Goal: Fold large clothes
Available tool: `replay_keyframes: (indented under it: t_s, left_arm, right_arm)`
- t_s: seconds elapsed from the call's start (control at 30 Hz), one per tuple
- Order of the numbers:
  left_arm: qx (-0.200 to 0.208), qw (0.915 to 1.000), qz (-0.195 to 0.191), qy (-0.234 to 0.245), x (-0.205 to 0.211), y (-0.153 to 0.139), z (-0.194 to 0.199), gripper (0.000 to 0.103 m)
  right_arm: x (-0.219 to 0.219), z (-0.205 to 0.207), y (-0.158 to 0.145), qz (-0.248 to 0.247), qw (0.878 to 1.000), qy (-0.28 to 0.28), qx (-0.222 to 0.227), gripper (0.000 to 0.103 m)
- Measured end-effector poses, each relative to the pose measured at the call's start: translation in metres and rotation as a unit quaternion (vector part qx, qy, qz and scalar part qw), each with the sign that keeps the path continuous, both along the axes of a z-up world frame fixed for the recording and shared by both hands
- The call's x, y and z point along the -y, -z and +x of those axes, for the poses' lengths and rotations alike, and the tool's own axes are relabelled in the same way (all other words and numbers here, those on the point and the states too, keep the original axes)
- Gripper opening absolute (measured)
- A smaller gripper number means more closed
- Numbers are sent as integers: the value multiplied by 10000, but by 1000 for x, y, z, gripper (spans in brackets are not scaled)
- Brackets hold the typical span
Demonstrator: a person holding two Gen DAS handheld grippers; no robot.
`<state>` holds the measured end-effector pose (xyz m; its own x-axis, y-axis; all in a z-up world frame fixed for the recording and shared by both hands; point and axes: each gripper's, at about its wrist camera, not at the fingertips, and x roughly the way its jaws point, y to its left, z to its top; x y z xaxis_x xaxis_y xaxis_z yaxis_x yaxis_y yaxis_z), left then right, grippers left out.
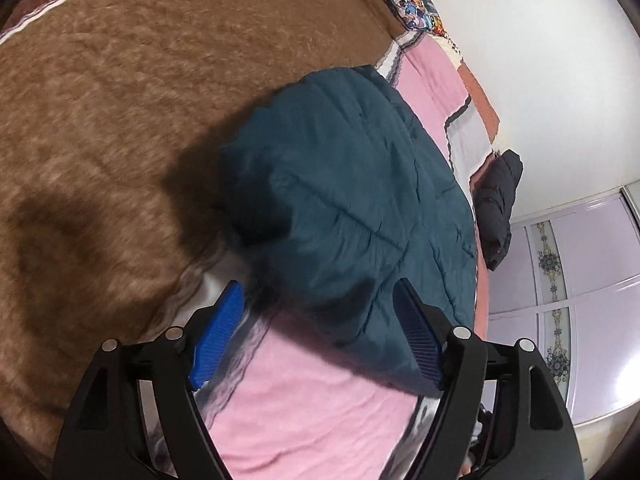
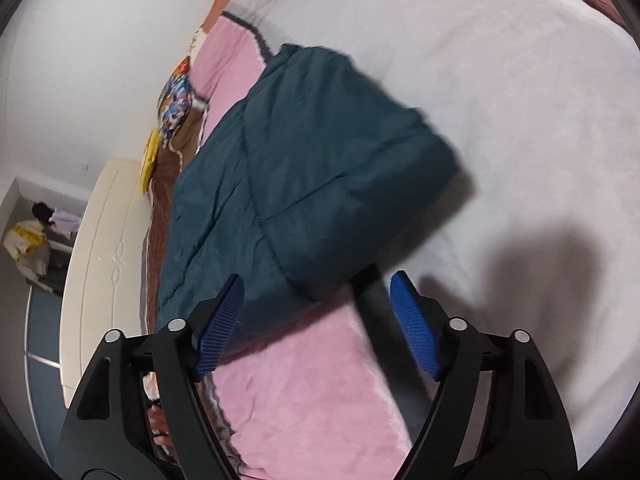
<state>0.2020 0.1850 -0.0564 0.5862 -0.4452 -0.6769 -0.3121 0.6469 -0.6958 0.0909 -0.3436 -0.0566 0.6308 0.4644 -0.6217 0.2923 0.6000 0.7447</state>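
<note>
A dark teal quilted jacket [image 1: 344, 200] lies folded on the bed, across pink, white and brown bedding; it also shows in the right wrist view [image 2: 304, 184]. My left gripper [image 1: 320, 292] is open and empty, hovering over the jacket's near edge with its blue pads on either side. My right gripper [image 2: 316, 280] is open and empty, just above the jacket's near corner. Neither gripper holds the fabric.
A brown fleece blanket [image 1: 120, 120] covers the bed's left part, a pink blanket [image 2: 312, 392] lies under the grippers, a white one [image 2: 500, 100] to the right. A black jacket [image 1: 498, 208] hangs off the bed edge. A patterned pillow [image 2: 174, 100] and cream headboard [image 2: 104, 240] stand nearby.
</note>
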Motion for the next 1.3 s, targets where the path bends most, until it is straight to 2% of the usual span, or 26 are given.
replay_keyframes:
  t_s: [0.17,0.37,0.47,0.5,0.53,0.63,0.67,0.77,0.97,1.3]
  left_arm:
    - [-85,9993,-188,-319,2,12,20,75]
    - [-77,9982,-228,-555,4,17,37,75]
    - [-80,9967,-375,-719,-1,18,40,57]
    - [-49,9965,-411,-723,-2,17,40,46]
    - [-6,9969,-388,-687,-2,15,40,36]
    - [181,9985,-42,-507,5,1,38,23]
    - [240,9986,88,-458,8,-5,37,22]
    - [353,9984,232,-380,11,-17,31,19]
    - [430,9987,205,-183,5,-26,1,18]
    - [418,9991,29,60,-8,-19,-87,18]
  right_arm:
    - [-7,23,8,-63,9998,138,-83,77]
    - [-1,41,28,174,9984,489,-234,77]
    - [-2,47,31,232,9975,611,-256,72]
    - [-2,48,30,199,9976,609,-257,69]
    - [-3,49,29,148,9979,577,-247,62]
    - [-2,46,21,-40,9989,443,-155,43]
    - [-2,44,18,-56,9990,421,-113,36]
    - [1,36,10,-14,9993,378,8,25]
    - [5,10,-2,-24,9997,230,52,23]
    - [5,-54,-11,-8,9999,-75,-77,23]
